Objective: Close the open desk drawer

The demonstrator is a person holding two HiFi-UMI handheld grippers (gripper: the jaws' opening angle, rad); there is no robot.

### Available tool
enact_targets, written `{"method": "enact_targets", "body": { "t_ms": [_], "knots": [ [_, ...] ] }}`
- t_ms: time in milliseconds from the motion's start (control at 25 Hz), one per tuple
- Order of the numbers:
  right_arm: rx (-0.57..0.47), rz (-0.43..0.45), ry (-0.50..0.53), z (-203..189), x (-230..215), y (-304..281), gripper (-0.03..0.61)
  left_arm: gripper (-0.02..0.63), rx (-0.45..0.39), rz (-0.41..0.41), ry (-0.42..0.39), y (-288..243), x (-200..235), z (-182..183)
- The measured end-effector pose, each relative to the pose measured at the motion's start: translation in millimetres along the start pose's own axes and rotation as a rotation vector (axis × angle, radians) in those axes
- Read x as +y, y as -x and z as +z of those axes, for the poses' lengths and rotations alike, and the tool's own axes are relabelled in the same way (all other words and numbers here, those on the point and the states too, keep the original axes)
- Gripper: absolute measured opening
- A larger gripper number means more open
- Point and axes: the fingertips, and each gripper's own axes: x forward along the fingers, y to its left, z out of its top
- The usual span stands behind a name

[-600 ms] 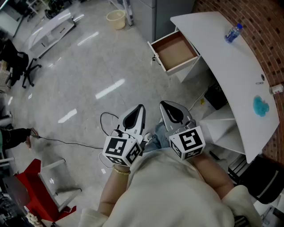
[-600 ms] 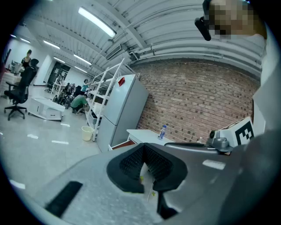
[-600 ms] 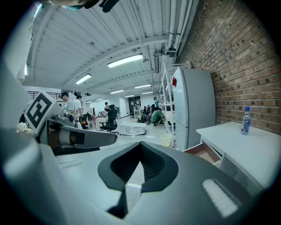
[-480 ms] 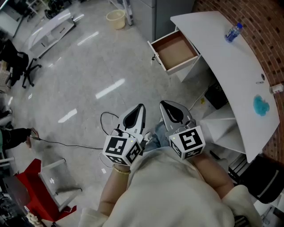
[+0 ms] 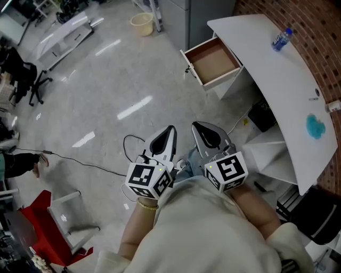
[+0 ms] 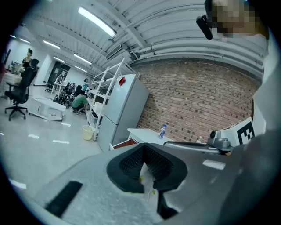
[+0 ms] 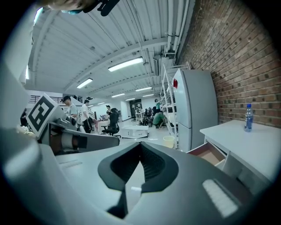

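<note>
The white desk [image 5: 266,74] stands at the upper right with its drawer [image 5: 216,61] pulled out toward the floor, its brown inside bare. Both grippers are held close to my body, well short of the drawer and side by side. My left gripper [image 5: 170,129] is shut with nothing in it, and so is my right gripper [image 5: 196,126]. In the left gripper view the shut left gripper [image 6: 144,148] points at the drawer [image 6: 125,143] far ahead. The right gripper view shows the shut right gripper [image 7: 140,147], with the drawer [image 7: 206,152] off to its right.
A water bottle [image 5: 281,39] and a blue cloth [image 5: 314,127] lie on the desk. A grey fridge [image 5: 208,16] and a yellow bin [image 5: 141,22] stand beyond the drawer. A black cable [image 5: 90,165] runs over the floor; a red chair [image 5: 37,224] is at lower left.
The head view has shifted slightly, so desk and floor sit a little further right. Both grippers keep their place and stay shut.
</note>
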Motion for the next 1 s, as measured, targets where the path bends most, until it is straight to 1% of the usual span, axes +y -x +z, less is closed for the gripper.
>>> {"method": "enact_targets", "body": {
  "t_ms": [240, 480, 680, 1000],
  "knots": [
    [-0.001, 0.001, -0.024, -3.2, 7.1, 1.4, 0.0, 0.0, 0.009, -0.002, -0.004, 4.3, 1.3, -2.1],
    [0.017, -0.015, -0.033, -3.2, -3.8, -11.7, 0.0, 0.0, 0.026, 0.0, 0.003, -3.9, 13.7, 0.3],
    [0.038, -0.022, -0.041, -2.6, -17.1, -31.1, 0.0, 0.0, 0.036, 0.005, 0.002, -23.5, 35.2, 9.1],
    [0.051, 0.021, -0.029, 13.4, -48.6, -81.4, 0.0, -0.002, 0.044, 0.041, 0.005, -65.4, 66.6, 30.0]
  ]
}}
